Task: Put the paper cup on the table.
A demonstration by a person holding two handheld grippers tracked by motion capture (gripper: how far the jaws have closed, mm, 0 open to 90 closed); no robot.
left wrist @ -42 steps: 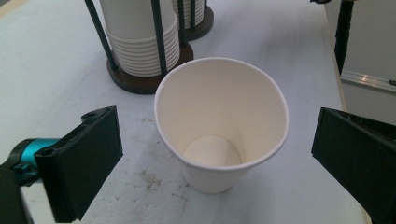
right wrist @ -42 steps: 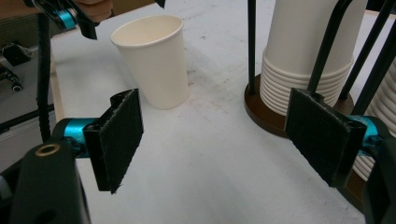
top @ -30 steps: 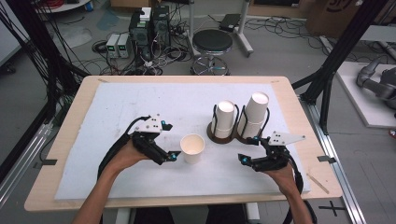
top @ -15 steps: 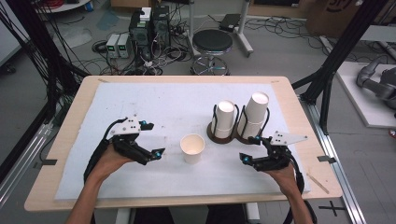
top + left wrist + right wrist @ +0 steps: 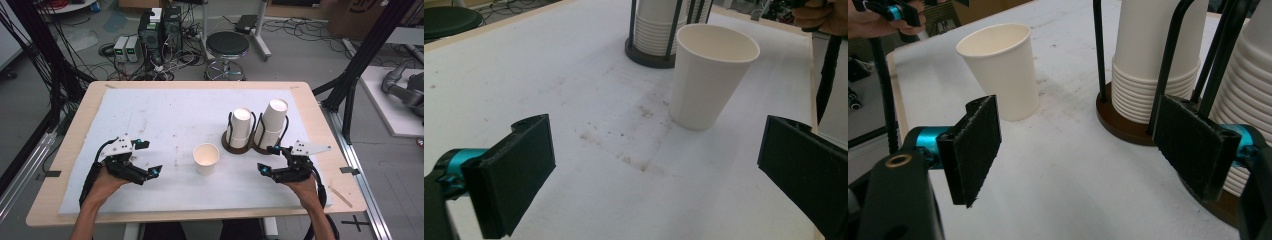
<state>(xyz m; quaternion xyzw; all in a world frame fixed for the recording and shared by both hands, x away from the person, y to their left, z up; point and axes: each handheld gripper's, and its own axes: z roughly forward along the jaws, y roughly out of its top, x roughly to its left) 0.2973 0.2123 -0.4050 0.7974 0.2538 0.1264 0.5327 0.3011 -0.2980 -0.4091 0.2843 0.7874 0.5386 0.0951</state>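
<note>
A single white paper cup [image 5: 206, 159] stands upright on the white mat, between my two grippers. My left gripper [image 5: 150, 158] is open, well to the cup's left, with nothing between its jaws. In the left gripper view the cup [image 5: 711, 80] stands ahead and right of centre, beyond the wide gap of that gripper [image 5: 656, 170]. My right gripper [image 5: 266, 159] is open too, to the cup's right and just in front of the cup holders. In the right gripper view the cup [image 5: 1000, 70] is at upper left, and that gripper [image 5: 1083, 147] holds nothing.
Two stacks of white cups [image 5: 240, 127] [image 5: 272, 122] stand in black wire holders on dark round bases [image 5: 235, 146], right of centre. The nearer stack [image 5: 1153, 60] rises close ahead of my right gripper. The mat [image 5: 165, 115] lies bare at the back left.
My left gripper has drawn away to the left from the single cup, which stays standing where it was. The right gripper has not moved.
</note>
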